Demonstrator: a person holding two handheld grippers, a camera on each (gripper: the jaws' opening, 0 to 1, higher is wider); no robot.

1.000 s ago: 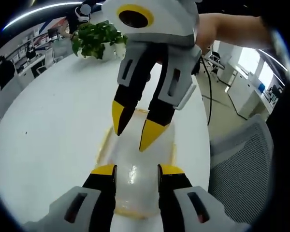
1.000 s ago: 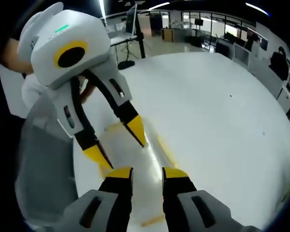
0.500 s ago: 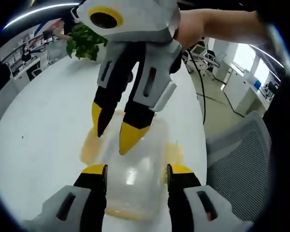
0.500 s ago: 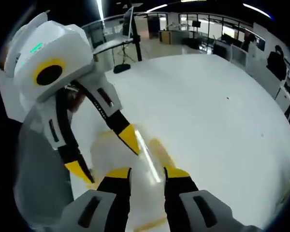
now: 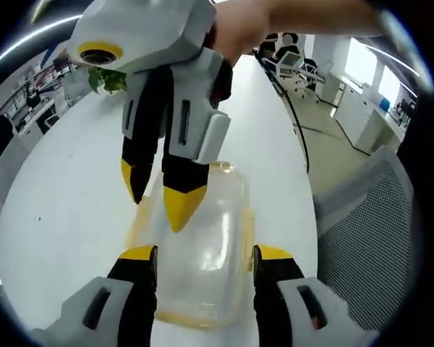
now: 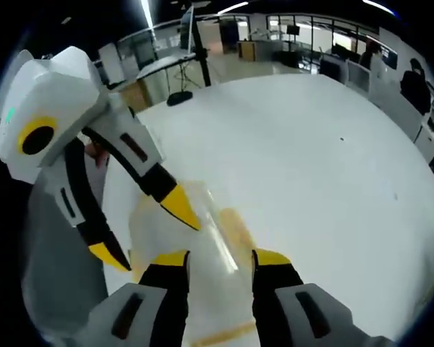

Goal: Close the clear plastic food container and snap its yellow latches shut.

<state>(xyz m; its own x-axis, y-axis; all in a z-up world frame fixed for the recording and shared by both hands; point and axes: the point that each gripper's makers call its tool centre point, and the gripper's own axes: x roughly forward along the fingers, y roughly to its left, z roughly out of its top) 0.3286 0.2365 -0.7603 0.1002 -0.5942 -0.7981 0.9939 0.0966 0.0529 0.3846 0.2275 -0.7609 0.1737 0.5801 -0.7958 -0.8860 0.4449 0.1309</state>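
— Looking along my left gripper [image 5: 205, 254], I see its jaws spread to either side of the clear plastic food container [image 5: 202, 246] on the white table [image 5: 65, 188]; a potted plant [image 5: 107, 78] sits far off.

— And the other?

— My right gripper [image 6: 218, 259] is spread too, jaws astride the container's near end, a yellow latch [image 6: 235, 228] between them. A mesh chair [image 5: 362, 238] stands beside the table.

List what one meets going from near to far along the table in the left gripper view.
Left hand-held gripper → container → right hand-held gripper → plant
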